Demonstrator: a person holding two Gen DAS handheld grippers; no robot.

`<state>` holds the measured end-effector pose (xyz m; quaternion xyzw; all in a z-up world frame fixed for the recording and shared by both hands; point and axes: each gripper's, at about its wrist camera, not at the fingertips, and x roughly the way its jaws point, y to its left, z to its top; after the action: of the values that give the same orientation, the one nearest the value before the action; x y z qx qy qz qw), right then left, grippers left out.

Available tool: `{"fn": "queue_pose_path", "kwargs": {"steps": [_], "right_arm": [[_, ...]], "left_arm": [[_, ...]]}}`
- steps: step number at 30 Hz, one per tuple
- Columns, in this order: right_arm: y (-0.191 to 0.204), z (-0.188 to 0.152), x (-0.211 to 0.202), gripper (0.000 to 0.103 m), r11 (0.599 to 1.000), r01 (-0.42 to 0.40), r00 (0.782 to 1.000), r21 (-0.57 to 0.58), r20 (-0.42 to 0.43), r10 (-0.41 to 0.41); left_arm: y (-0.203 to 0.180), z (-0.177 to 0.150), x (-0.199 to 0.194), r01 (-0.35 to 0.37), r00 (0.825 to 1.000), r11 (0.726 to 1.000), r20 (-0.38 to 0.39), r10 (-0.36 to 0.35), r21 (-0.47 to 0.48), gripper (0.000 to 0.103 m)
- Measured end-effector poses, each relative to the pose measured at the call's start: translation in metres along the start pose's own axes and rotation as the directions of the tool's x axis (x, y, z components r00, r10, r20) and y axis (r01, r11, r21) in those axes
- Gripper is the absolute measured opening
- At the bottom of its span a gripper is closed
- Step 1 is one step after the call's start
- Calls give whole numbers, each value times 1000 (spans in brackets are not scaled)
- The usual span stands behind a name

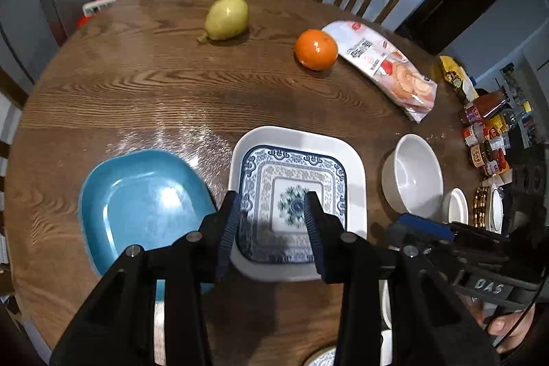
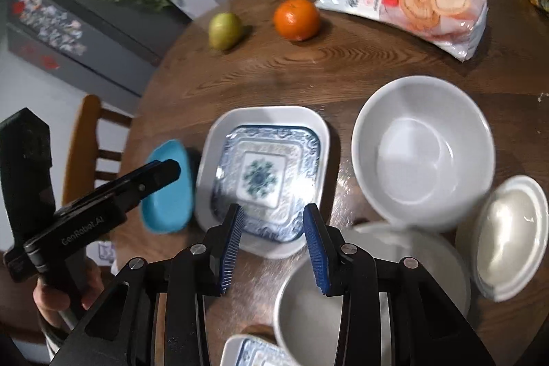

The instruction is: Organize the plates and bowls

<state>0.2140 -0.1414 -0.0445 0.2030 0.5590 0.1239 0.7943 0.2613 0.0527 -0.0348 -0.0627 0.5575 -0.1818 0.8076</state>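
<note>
Glossy grained wood table (image 1: 137, 84), glazed white bowl (image 2: 422, 153)

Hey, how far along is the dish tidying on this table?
Done: the blue patterned plate already sits nested in the white square plate. In hand: nothing; the left hand-held gripper and right hand-held gripper hover empty with jaws apart. Left: the teal plate, big white bowl and small white dishes lie separate.

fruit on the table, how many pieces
2. A green pear lies at the far side of the table; an orange sits to its right, beside the snack bag.
</note>
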Motion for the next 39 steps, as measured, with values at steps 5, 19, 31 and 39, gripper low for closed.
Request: {"fn": "queue_pose_path", "kwargs": {"steps": [5, 19, 31, 39], "right_arm": [[-4, 7, 22, 39, 997, 77, 996, 9, -34, -77], [1, 18, 46, 39, 969, 245, 965, -32, -92, -247], [8, 28, 74, 28, 960, 266, 947, -92, -160, -277], [8, 26, 75, 12, 951, 289, 946, -110, -117, -301]], "left_arm": [[-3, 15, 15, 22, 999, 999, -25, -22, 27, 36], [5, 25, 58, -92, 987, 989, -122, 106, 113, 36], [9, 24, 75, -89, 979, 988, -173, 111, 129, 20], [20, 23, 70, -133, 979, 986, -142, 146, 96, 7]]}}
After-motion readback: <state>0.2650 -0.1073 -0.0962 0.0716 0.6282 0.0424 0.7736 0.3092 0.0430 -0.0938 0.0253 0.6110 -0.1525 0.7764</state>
